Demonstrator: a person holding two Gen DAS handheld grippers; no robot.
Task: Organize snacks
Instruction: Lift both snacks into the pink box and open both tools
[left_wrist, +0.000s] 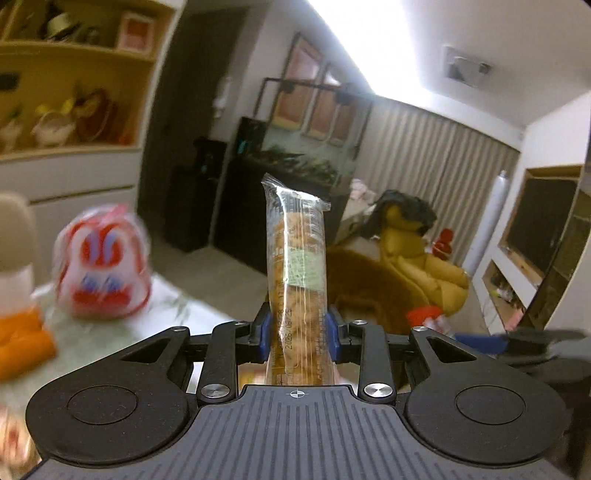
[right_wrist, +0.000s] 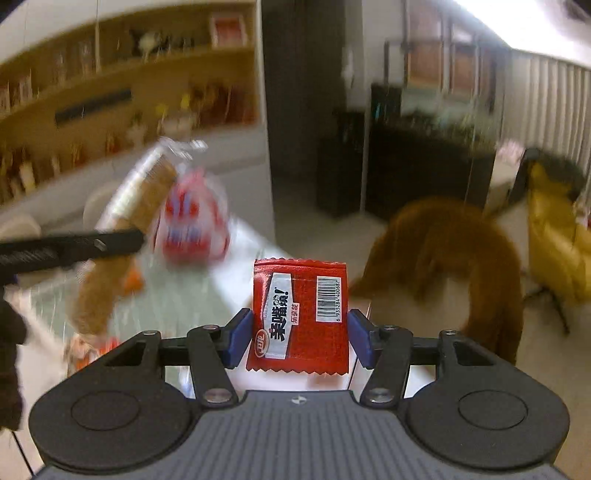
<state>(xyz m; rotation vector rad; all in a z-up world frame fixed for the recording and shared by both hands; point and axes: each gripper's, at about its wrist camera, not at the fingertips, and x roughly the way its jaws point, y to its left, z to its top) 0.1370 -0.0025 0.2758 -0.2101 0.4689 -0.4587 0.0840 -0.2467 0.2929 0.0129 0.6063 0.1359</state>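
Note:
My left gripper (left_wrist: 298, 332) is shut on a long clear pack of brown biscuits (left_wrist: 297, 266), held upright above the table. The same pack (right_wrist: 147, 195) and the left gripper's black finger (right_wrist: 74, 245) show blurred at the left of the right wrist view. My right gripper (right_wrist: 300, 332) is shut on a flat red snack packet (right_wrist: 299, 314) with a barcode, held upright over the table edge. The right gripper's blue and black tip (left_wrist: 517, 341) shows at the right of the left wrist view.
A red and white snack bag (left_wrist: 103, 266) stands on the pale glass table (left_wrist: 177, 306), also in the right wrist view (right_wrist: 194, 225). Orange packets (left_wrist: 22, 343) lie at the left. A brown chair (right_wrist: 454, 258) and a yellow armchair (left_wrist: 417, 269) stand beyond the table.

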